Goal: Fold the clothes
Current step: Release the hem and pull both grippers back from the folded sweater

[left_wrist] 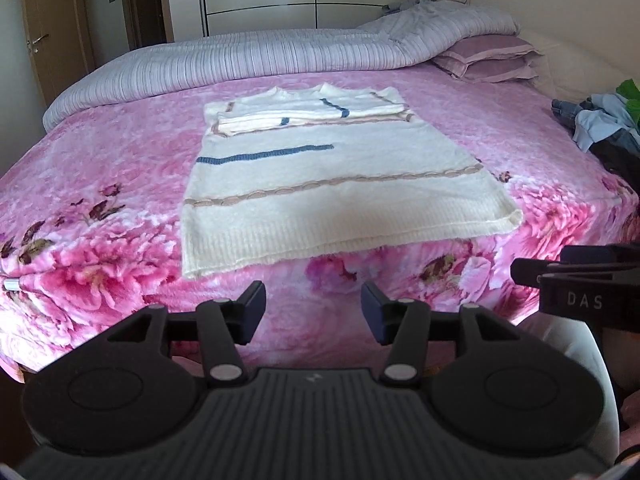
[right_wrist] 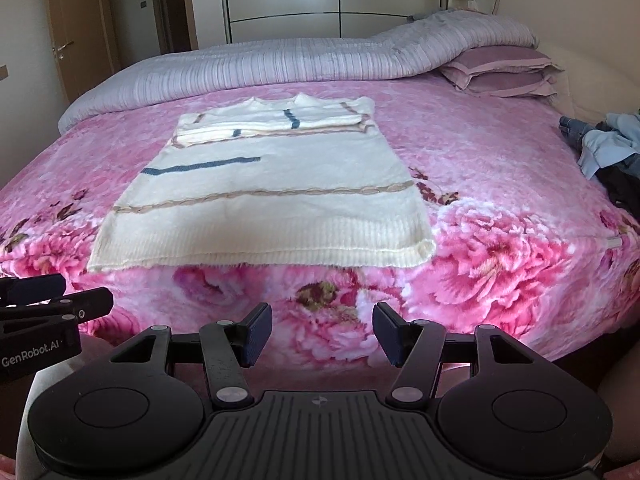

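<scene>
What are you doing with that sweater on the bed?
A person is folding clothes with a pair of tongs in each hand. The cream sweater lies flat on the pink flowery blanket, its sleeves already folded across the top. Both the left tongs and the right tongs are open and empty, hanging just off the near edge of the bed, not touching the sweater. A heap of other clothes waits at the right side.

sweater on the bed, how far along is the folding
Done: the cream sweater lies flat on the pink floral blanket, both sleeves folded across its chest. In hand: nothing; the left tongs and right tongs are open, short of the hem. Left: folding the body up, then the clothes pile at the bed's edge.
</scene>
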The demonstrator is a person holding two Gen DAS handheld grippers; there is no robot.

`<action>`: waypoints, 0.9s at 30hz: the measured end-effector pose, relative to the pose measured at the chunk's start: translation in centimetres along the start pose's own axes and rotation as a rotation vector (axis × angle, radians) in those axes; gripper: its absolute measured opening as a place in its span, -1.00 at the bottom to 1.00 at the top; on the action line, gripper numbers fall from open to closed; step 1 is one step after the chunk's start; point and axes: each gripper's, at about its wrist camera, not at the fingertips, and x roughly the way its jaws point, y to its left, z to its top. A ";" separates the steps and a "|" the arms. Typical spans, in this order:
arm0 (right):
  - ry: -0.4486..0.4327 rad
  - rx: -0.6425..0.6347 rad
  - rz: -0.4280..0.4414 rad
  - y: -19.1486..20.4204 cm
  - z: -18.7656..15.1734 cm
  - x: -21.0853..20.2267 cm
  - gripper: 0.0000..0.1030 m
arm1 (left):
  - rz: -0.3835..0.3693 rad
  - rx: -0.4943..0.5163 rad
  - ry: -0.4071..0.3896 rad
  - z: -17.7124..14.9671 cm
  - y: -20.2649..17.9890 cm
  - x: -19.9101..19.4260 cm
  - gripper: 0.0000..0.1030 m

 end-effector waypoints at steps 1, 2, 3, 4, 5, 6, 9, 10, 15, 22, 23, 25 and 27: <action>-0.001 -0.001 0.001 0.0 0.1 0.0 0.15 | 0.000 0.000 0.000 0.0 0.1 0.0 -0.05; -0.002 -0.001 0.001 0.0 0.1 0.0 0.15 | 0.002 -0.002 0.001 0.0 0.1 0.0 -0.05; -0.002 -0.002 0.002 0.0 0.2 0.1 0.15 | 0.005 -0.004 0.002 0.0 0.2 0.1 -0.05; -0.003 -0.004 0.003 0.1 0.3 0.1 0.16 | 0.008 -0.007 0.004 0.0 0.4 0.2 -0.05; -0.003 -0.007 0.004 0.1 0.3 0.2 0.16 | 0.011 -0.009 0.007 0.0 0.6 0.3 -0.05; -0.004 -0.010 0.005 0.2 0.4 0.2 0.15 | 0.013 -0.012 0.008 0.0 0.7 0.3 -0.05; -0.005 -0.025 0.008 0.5 0.7 0.5 0.16 | 0.021 -0.023 0.017 0.0 1.1 0.7 -0.05; -0.005 -0.032 0.010 0.6 0.8 0.6 0.16 | 0.023 -0.027 0.022 0.0 1.3 0.8 -0.05; 0.000 -0.057 0.030 1.4 1.3 1.2 0.15 | 0.039 -0.044 0.047 0.1 2.1 1.7 -0.05; 0.007 -0.091 0.052 2.1 2.4 2.5 0.15 | 0.062 -0.061 0.068 0.9 2.9 2.7 -0.05; 0.010 -0.094 0.055 2.1 2.6 2.7 0.15 | 0.065 -0.063 0.072 1.0 3.0 2.8 -0.05; 0.016 -0.097 0.060 2.2 2.7 3.1 0.15 | 0.069 -0.066 0.078 1.2 3.0 3.1 -0.05; 0.023 -0.098 0.063 2.1 2.9 3.5 0.16 | 0.072 -0.064 0.085 1.4 3.0 3.3 -0.05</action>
